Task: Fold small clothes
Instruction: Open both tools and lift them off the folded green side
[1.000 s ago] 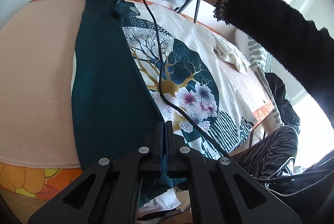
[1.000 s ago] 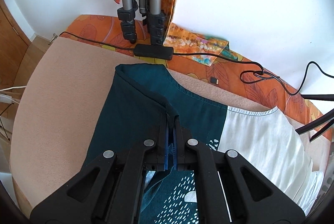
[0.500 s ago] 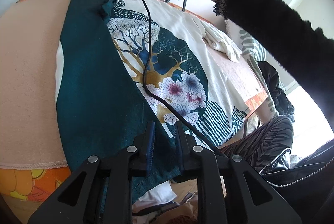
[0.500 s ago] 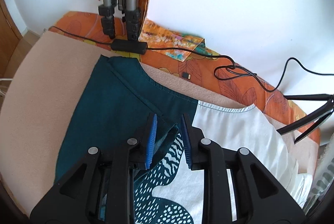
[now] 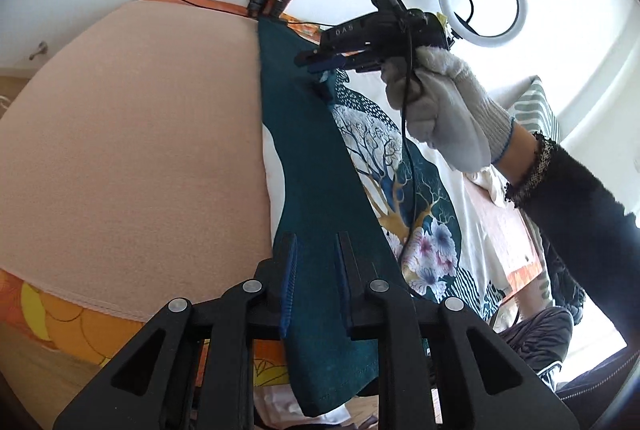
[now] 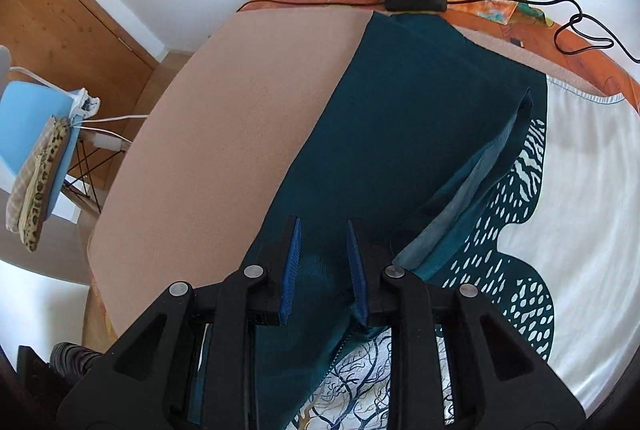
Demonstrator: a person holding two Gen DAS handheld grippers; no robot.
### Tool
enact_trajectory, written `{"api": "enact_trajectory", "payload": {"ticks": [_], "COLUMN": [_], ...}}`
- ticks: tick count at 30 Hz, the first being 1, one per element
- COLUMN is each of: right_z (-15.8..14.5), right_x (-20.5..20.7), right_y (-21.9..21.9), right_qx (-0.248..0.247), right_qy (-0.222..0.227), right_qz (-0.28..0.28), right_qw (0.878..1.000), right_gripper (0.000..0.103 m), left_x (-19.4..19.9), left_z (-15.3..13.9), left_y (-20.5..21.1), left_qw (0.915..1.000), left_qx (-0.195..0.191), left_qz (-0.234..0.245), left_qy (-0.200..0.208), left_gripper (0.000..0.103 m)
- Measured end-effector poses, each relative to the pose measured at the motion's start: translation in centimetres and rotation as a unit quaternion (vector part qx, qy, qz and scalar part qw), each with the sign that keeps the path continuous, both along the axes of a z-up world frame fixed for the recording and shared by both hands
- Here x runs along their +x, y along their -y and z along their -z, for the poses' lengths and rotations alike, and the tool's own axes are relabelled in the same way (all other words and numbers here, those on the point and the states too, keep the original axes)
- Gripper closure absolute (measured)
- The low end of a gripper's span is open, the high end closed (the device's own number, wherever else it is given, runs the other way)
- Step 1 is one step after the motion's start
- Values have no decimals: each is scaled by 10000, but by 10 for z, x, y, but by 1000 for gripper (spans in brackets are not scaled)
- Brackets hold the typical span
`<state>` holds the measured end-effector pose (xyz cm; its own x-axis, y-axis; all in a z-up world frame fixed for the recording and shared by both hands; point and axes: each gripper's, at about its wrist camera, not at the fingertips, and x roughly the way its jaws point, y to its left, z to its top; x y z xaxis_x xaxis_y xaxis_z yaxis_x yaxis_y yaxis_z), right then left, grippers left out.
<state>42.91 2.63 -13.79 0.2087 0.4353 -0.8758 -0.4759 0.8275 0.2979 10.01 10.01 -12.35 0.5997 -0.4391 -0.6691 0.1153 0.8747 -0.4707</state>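
folded teal shirt flat beneath both parted, empty claws: left claw, right claw

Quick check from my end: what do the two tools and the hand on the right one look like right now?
Both tools are black, angular frames with silver screws and blue ribbed pads: left tool, right tool. Seen from the left camera, the right tool carries white lettering and a thin black cable hanging from it. The hand wears a white knit glove with a blue cuff edge, then a fuzzy black sleeve with beaded trim.
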Motion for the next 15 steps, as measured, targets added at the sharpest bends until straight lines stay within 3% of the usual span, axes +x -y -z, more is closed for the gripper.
{"api": "enact_trajectory", "payload": {"ticks": [8, 11, 15], "right_z": [12, 5, -19], "right_x": [-10, -18, -37], "right_y": [43, 67, 93], "right_qx": [-914, -973, -753], "right_qy": [-152, -148, 60], "right_qz": [542, 803, 960], "right_qw": [9942, 9919, 9925], "right_gripper": [79, 79, 77], "left_x": [-4, -6, -11], "left_z": [-4, -5, -5], "left_y": [-3, -6, -7], "left_qw": [9997, 9995, 9993], "left_qx": [184, 204, 269], "left_qz": [-82, -165, -165], "left_qy": [147, 167, 187], "left_gripper": [86, 86, 78]}}
